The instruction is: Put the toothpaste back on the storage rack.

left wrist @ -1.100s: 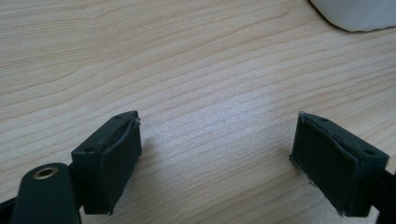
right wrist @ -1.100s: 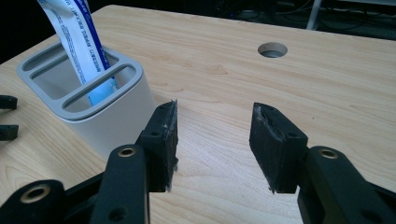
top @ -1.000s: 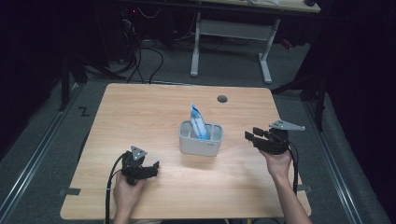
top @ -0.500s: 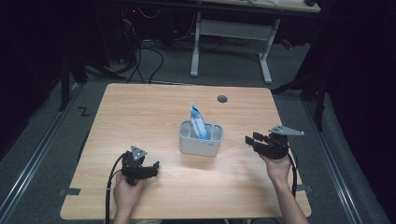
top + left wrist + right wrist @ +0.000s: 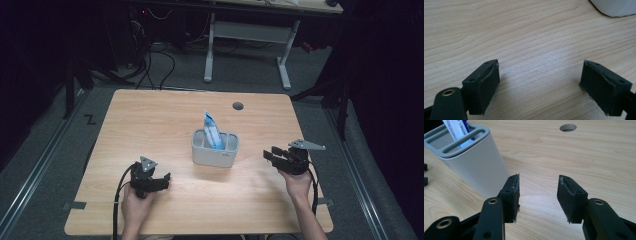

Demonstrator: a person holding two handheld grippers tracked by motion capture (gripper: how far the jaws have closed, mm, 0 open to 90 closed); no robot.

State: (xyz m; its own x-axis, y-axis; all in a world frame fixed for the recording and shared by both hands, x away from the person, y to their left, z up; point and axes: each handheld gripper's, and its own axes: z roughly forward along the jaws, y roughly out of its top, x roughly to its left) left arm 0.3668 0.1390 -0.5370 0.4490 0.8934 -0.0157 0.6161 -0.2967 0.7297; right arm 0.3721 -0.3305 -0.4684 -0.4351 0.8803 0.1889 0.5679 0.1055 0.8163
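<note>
A: Where's the holder [image 5: 215, 149]?

B: Mid-table [image 5: 165, 115], upright, grey with slotted compartments on top. A blue-and-white tube [image 5: 212, 131] stands in 1 of them, leaning a little and sticking out above the rim. In the right gripper view the tube sits in the slot farther from that gripper.

A: And the 2 grippers?

B: The left gripper [image 5: 159, 181] is low at the near-left of the table, jaws spread wide with bare wood between them; a corner of the holder shows just beyond it in its own view. The right gripper [image 5: 270, 154] is off to the holder's right, near but apart from it, pointing toward it.

A: Is the right 1 gripping anything?

B: No. Its jaws stand partly apart, narrower than the left's, nothing between them. The holder's wall is just left of its left pad [image 5: 512, 195].

A: Anything else there?

B: A round hole [image 5: 238, 106] in the table, behind the holder.
</note>
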